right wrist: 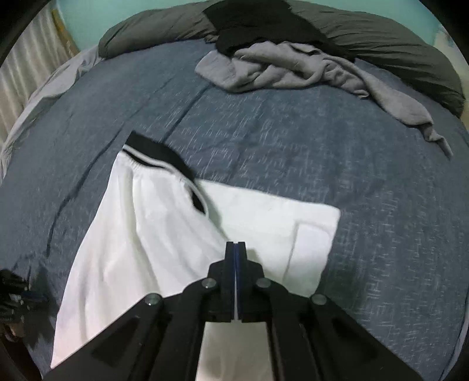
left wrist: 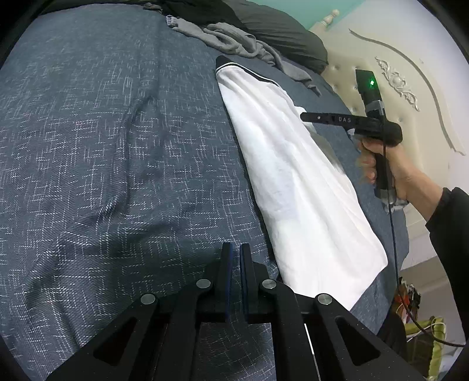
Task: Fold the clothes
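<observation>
Over the blue woven bedspread (left wrist: 102,146), the left claw (left wrist: 235,249) hovers nearly closed, empty. Right claw (right wrist: 235,244) pinches a white garment with black waistband (right wrist: 152,222) lying partly folded; grey crumpled clothing (right wrist: 281,66) lies beyond.

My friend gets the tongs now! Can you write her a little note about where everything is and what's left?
Left tongs: nearly shut, empty, over bare blue bedspread beside the white shorts.
Right tongs: shut, over the shorts; whether they pinch the fabric is unclear.
White shorts with a black waistband: already folded in half lengthwise and lying flat on the bed.
Grey garment: crumpled near the dark pillows, with a black garment behind it, both unfolded.
Left to do: finish folding the shorts, then fold the grey and black pieces.
</observation>
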Tool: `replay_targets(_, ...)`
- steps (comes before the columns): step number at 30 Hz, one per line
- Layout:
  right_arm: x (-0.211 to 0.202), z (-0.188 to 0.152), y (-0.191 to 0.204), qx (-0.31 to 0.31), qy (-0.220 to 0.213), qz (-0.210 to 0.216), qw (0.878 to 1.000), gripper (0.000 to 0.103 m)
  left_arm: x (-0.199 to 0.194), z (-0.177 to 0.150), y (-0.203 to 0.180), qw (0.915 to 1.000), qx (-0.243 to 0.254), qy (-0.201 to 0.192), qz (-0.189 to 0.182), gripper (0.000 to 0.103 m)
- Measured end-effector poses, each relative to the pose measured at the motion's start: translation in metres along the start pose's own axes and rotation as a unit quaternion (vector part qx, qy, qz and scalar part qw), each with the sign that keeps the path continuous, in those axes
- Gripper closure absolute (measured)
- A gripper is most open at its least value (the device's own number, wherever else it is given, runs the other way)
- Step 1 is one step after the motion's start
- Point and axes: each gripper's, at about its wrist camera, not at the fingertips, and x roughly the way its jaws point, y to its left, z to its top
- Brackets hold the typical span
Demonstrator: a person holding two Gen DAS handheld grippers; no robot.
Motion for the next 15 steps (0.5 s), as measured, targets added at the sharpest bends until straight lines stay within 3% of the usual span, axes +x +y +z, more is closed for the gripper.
replay_targets(4,-0.007,0.0,-0.001,0.002,-0.018,0.026,0.999,0.103,-0.001,0.001,0.003,1.0,0.0,-0.002,0.0,0.098)
replay_targets(6,-0.002,-0.001,-0.001,0.005,-0.01,0.023,1.0,0.101,-0.002,0.001,0.005,1.0,-0.002,-0.003,0.0,0.098)
replay_targets(8,0.004,-0.001,-0.001,0.008,-0.002,0.02,1.0,0.093,-0.003,-0.001,0.005,1.0,-0.002,-0.002,0.0,0.098)
replay_targets(15,0.024,-0.003,0.002,-0.004,0.029,0.011,0.999,0.092,-0.006,-0.004,0.005,1.0,0.001,0.0,0.0,0.098)
